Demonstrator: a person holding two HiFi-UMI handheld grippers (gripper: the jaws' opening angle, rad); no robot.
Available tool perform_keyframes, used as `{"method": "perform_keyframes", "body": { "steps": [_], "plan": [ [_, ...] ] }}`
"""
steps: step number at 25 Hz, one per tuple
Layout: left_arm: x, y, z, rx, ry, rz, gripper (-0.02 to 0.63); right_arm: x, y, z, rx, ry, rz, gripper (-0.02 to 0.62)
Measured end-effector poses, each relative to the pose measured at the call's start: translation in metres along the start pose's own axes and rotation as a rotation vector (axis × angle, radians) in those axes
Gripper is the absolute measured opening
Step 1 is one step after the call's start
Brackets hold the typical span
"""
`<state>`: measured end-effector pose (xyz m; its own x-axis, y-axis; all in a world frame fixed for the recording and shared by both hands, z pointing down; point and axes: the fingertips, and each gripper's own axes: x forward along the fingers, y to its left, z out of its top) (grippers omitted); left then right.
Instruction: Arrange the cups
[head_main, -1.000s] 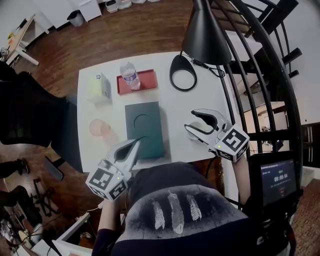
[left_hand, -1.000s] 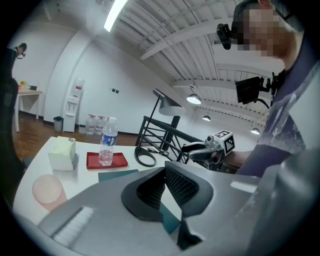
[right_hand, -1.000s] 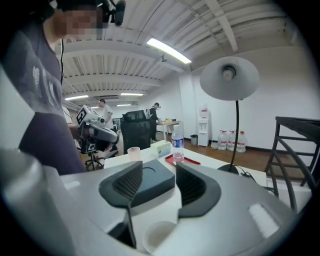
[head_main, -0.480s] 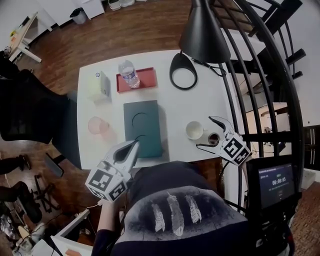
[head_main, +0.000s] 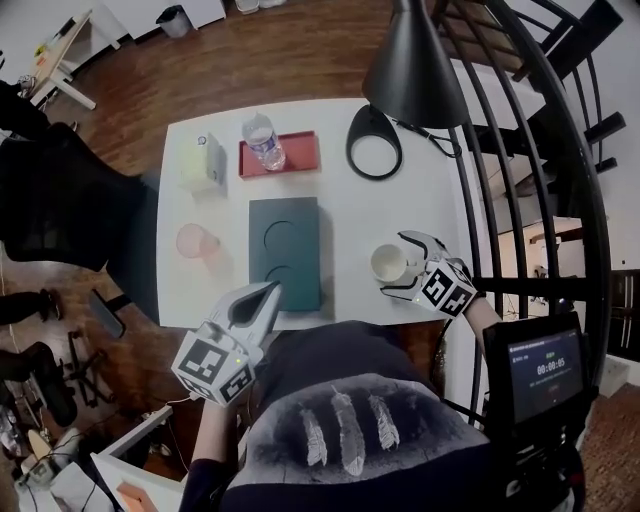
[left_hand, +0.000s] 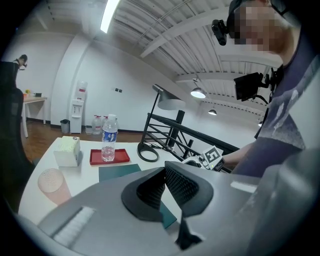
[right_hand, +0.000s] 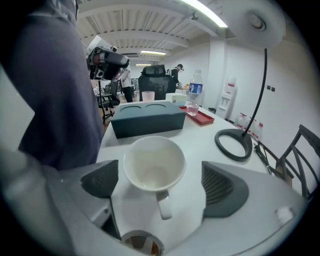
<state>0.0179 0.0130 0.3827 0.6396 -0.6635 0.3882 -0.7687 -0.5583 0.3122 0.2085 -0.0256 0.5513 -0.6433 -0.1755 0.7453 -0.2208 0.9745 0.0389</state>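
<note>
**Head view.** On the white table (head_main: 330, 215) a dark green holder (head_main: 285, 252) lies in the middle of the frame, and its two round hollows are both empty. A pink cup (head_main: 195, 240) stands apart from it on the left. A white cup (head_main: 384, 261) stands at the right. The right gripper (head_main: 393, 266) reaches around this white cup with one finger on each side. The left gripper (head_main: 270, 292) hangs at the lower edge of the table, near the holder's near end, and is not close to any cup. In my judgement nothing is arranged yet: both cups stand on bare table.

**Left gripper view.** The left gripper (left_hand: 164, 172) has its jaws pressed together with nothing between them. Behind them I see the holder (left_hand: 119, 171), and the pink cup (left_hand: 50, 182) at the lower left.

**Right gripper view.** The jaws of the right gripper (right_hand: 160, 182) have just been opening and now stand wide apart. The white cup (right_hand: 152, 161) is upright on the table between them, its handle turned toward the camera. There is a clear gap at each pad, so the cup is not gripped. Beyond it are the holder (right_hand: 147, 120) and the pink cup (right_hand: 148, 96) in the upper middle. At the bottom edge there is a small round rim (right_hand: 141, 243) with something brown inside, which I cannot identify.

I judge that the white cup must still be closed on and carried, and the pink cup after it, probably to the hollows.
</note>
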Motion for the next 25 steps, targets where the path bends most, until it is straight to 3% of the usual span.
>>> {"method": "perform_keyframes", "body": {
  "steps": [9,11,14,25],
  "plan": [
    [-0.004,-0.004,-0.005,-0.003,0.015,0.065,0.015,0.025,0.010,-0.013,0.005,-0.033,0.082,0.514],
    [-0.005,-0.004,-0.005,-0.002,0.018,0.079,0.015,0.027,0.010,-0.012,0.017,-0.061,0.078,0.493],
    [-0.005,-0.005,-0.005,-0.002,0.024,0.094,0.015,0.029,0.008,-0.005,0.040,-0.109,0.068,0.410],
    [0.004,-0.006,0.002,0.013,0.019,0.071,0.015,0.029,0.002,-0.006,0.114,-0.111,0.010,0.403]
  ]
}}
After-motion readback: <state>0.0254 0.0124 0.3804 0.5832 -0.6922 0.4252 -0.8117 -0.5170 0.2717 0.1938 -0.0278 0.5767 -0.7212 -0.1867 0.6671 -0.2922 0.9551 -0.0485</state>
